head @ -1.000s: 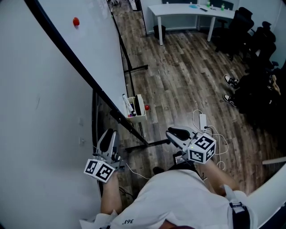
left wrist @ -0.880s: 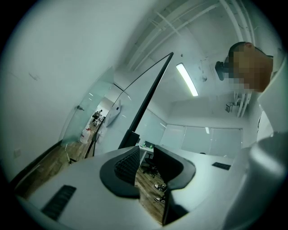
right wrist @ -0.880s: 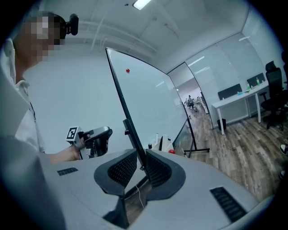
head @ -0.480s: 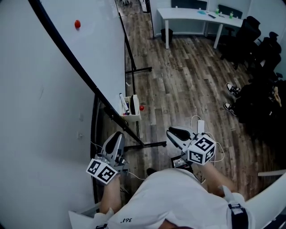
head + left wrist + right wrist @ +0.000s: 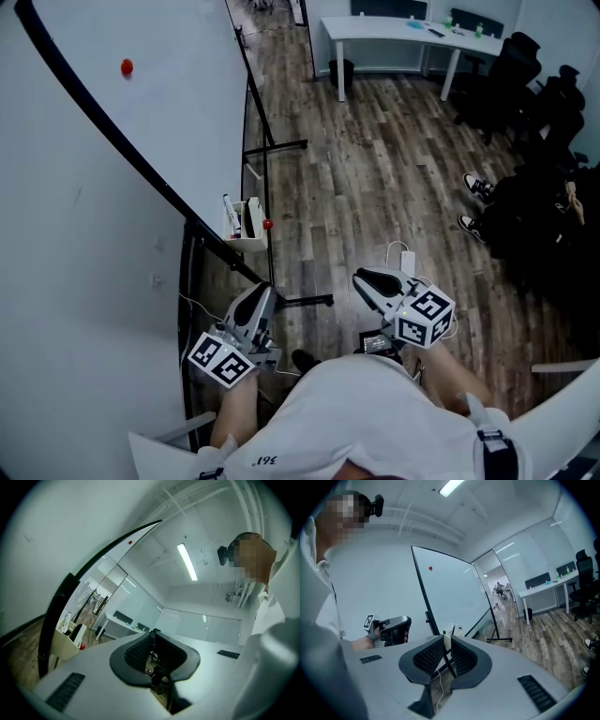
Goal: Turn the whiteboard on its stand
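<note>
While the whiteboard leans on its stand at the left edge of the wooden floor, close to the wall, its black-framed edge runs diagonally down to the pen tray, and a red magnet sits high on its face. Neither tool touches it. A second ago the left hand-held gripper stood with its jaws apart. They have just been closing and now meet, clenched on nothing. I judge the board to be let go, either between grips or with the turn finished.

That left hand-held gripper lies roughly level beside the board's lower end, marker cube toward the person. The right hand-held gripper points forward and slightly down over the floor, well apart from the stand, its jaws parted by only a slit and empty.
</note>
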Tool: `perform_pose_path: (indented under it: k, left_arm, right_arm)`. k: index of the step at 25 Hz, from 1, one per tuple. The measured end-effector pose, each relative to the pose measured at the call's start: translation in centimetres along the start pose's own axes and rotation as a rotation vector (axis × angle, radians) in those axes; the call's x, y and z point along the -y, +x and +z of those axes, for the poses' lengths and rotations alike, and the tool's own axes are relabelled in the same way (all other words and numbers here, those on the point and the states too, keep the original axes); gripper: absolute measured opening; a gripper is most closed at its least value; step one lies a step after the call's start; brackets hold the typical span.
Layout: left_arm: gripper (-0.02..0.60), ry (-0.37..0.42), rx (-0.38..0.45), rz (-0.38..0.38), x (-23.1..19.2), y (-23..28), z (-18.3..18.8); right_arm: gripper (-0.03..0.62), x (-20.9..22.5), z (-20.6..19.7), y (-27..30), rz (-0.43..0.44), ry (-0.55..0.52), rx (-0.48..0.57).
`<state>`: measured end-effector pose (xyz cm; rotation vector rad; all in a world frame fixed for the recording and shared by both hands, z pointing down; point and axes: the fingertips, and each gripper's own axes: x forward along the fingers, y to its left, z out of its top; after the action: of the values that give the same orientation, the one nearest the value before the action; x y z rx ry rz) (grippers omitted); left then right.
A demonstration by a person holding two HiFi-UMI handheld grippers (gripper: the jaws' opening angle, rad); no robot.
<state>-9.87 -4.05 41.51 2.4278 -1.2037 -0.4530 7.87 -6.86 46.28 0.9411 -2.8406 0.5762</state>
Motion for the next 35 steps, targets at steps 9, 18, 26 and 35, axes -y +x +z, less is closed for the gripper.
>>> perform_pose_path:
  k: [9,18,26,35]
  left_arm:
    - [0.038,-0.015,-0.017,0.019,3.4,0.8,-2.8]
    - [0.038,-0.025,-0.022,0.053,5.4,0.2,-4.3]
    - [0.038,-0.029,-0.028,0.056,6.3,0.1,-5.3]
    - [0.038,-0.028,-0.033,0.051,6.8,0.3,-5.6]
  right_arm:
    - [0.061,1.2,-0.5,-3.4,0.012,-0.003,-0.013]
    - [0.046,0.9,-0.4,-5.3,0.043,-0.019,-0.016]
    - [0.032,0.6,-0.7,-5.7,0.055,-0.050,-0.029]
    - [0.026,0.3,-0.8,-5.9,0.062,-0.105,-0.042]
